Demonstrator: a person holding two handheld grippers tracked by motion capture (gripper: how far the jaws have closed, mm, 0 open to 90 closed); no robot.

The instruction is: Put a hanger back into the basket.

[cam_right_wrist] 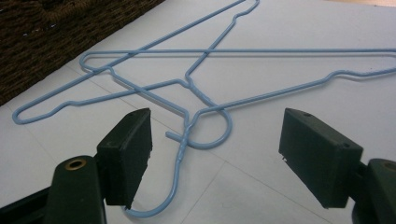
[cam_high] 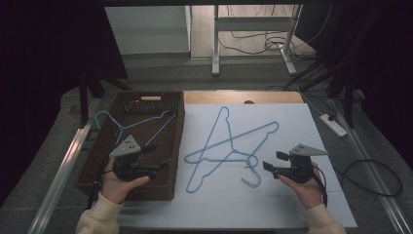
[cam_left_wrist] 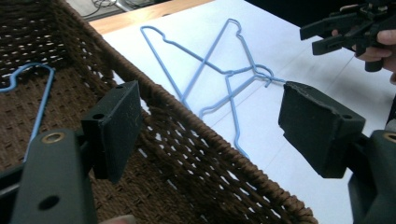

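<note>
Two thin blue wire hangers [cam_high: 229, 146] lie crossed; each hand-held gripper gapes, empty.

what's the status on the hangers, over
Both hand-held grippers open, left over basket, right near hooks. One hanger in basket, two crossed hangers on table. Nothing blocking.

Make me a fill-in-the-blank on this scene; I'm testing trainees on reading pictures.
1. The basket holds ____ blue hanger.
2. The two hangers on the white sheet lie ____ over each other.
3. Both the left gripper and the right gripper are ____.
4. The basket sits to the ____ of the sheet in the high view.

Missing words: one; crossed; open; left
</note>
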